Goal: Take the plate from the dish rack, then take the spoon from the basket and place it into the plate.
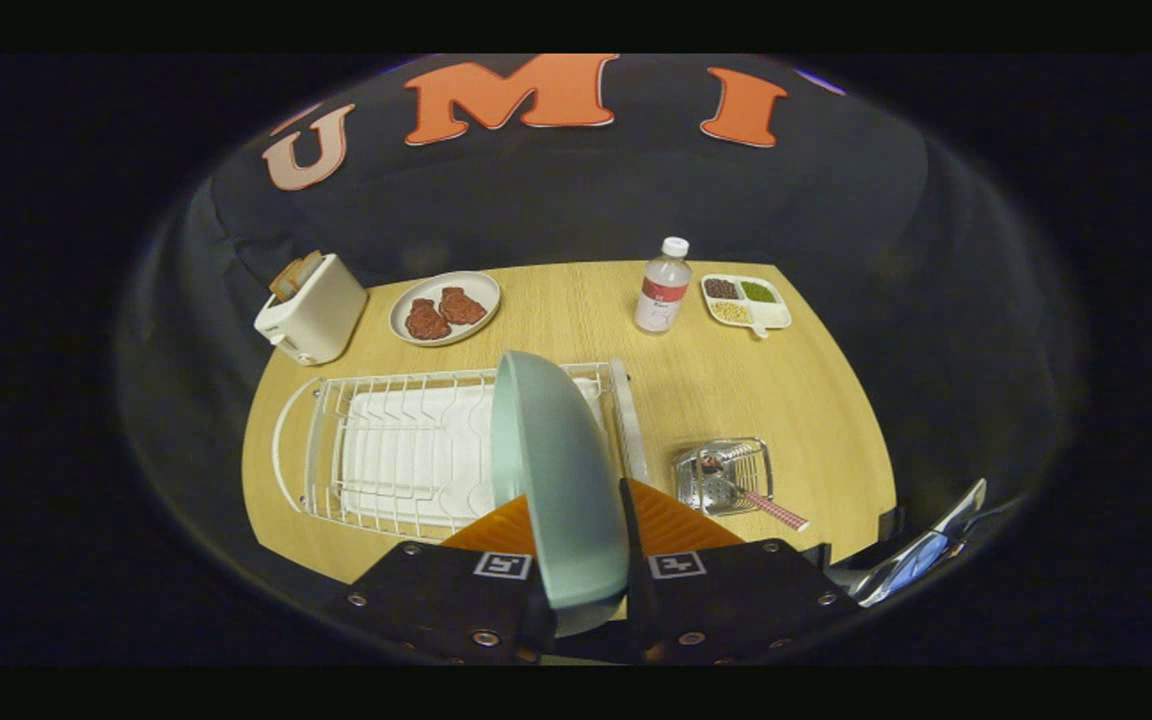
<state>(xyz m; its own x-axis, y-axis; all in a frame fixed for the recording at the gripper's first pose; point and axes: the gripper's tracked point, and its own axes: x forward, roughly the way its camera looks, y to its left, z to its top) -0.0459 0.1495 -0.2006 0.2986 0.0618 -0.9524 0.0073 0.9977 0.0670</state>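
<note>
The wooden table [816, 400] spreads out ahead of the gripper [581, 560]. The white wire dish rack [396, 450] sits just ahead of the fingers, slightly to their left. The pale green plate [556, 480] stands on edge between the fingers, both pressing on its lower rim, its top rising in front of the rack. A toaster [311, 308] stands beyond the rack, far left. A small metal basket [724, 475] lies ahead to the right, holding the spoon [751, 495], whose handle pokes out toward the gripper. Further beyond are a plate of cookies [444, 307], a bottle [663, 286] and a divided tray [746, 300].
</note>
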